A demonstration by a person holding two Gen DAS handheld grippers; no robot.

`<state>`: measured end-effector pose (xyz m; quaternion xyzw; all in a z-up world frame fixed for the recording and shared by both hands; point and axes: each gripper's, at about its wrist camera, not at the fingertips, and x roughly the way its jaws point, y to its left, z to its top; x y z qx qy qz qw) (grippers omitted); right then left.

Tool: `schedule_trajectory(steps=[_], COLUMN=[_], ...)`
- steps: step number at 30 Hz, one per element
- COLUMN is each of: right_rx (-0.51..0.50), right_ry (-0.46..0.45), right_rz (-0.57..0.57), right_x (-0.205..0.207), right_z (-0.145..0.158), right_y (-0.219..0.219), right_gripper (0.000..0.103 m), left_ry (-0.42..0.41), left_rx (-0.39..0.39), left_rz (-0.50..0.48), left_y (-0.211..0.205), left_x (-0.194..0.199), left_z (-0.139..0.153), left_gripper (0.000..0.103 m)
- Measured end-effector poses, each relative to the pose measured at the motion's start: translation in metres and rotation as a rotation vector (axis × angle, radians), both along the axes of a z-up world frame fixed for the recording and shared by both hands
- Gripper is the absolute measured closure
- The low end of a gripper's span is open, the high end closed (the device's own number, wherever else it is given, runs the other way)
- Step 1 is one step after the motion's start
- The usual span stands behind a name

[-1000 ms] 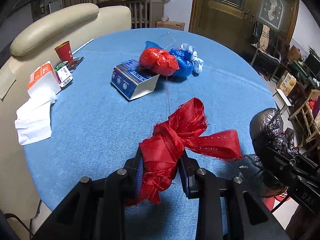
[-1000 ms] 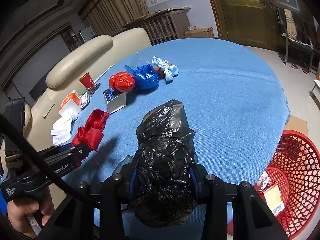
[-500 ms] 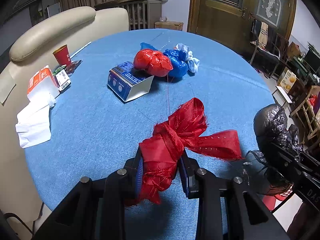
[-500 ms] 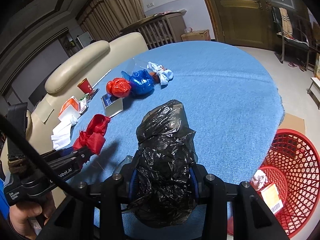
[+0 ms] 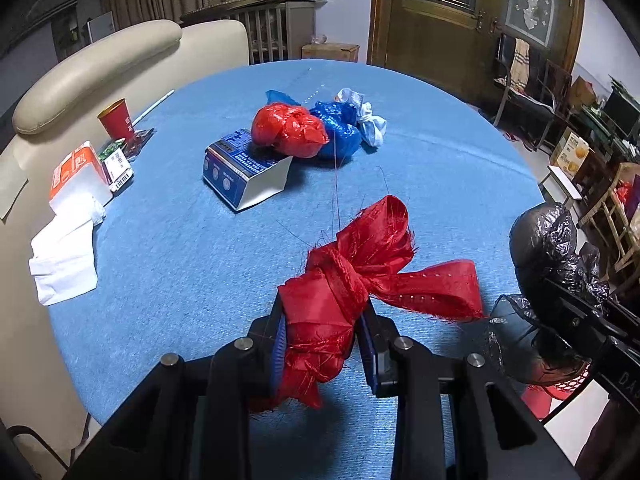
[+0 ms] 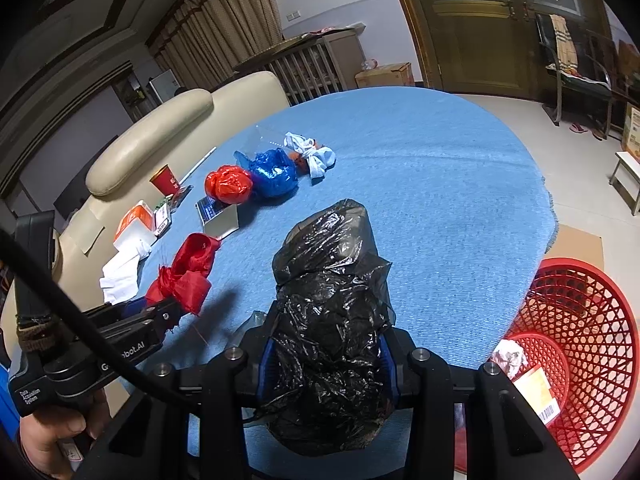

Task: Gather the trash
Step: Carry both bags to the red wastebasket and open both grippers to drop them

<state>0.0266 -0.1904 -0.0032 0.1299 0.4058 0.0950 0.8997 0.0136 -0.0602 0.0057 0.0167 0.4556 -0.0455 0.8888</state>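
Note:
My left gripper (image 5: 324, 336) is shut on a knotted red cloth bundle (image 5: 352, 276), held above the blue-covered round table (image 5: 180, 248). A crumpled black plastic bag (image 6: 332, 312) fills my right gripper (image 6: 326, 356), whose pads press on both its sides. From the right wrist view the red bundle (image 6: 186, 276) and the left gripper (image 6: 160, 312) show at the left, with a hand on the handle. The black bag (image 5: 548, 248) appears at the right edge of the left wrist view. A red mesh basket (image 6: 592, 340) stands on the floor to the right of the table, with some trash inside.
Farther back on the table lie a red bag (image 5: 288, 130), a blue bag (image 5: 336, 128), a white knotted rag (image 5: 370, 120) and a blue-and-white box (image 5: 244, 172). At the left edge are a red cup (image 5: 118, 120), an orange-white packet (image 5: 76, 176) and white tissue (image 5: 64, 264). A beige sofa stands behind.

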Motion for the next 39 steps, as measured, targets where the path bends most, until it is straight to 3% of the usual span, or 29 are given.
schedule_trajectory(steps=[29, 39], right_rx=[0.005, -0.033], right_ry=[-0.014, -0.034], right_rz=[-0.083, -0.196], right_x=[-0.009, -0.032], right_z=[0.006, 0.017], right_y=[-0.036, -0.089], right_gripper=[0.059, 0.059], left_ry=[-0.002, -0.014], left_rx=[0.027, 0.009], left_rz=[-0.051, -0.131], left_y=[-0.025, -0.058], left_x=[0.000, -0.002], left_z=[0.001, 0.009], left_gripper=[0.070, 0.070])
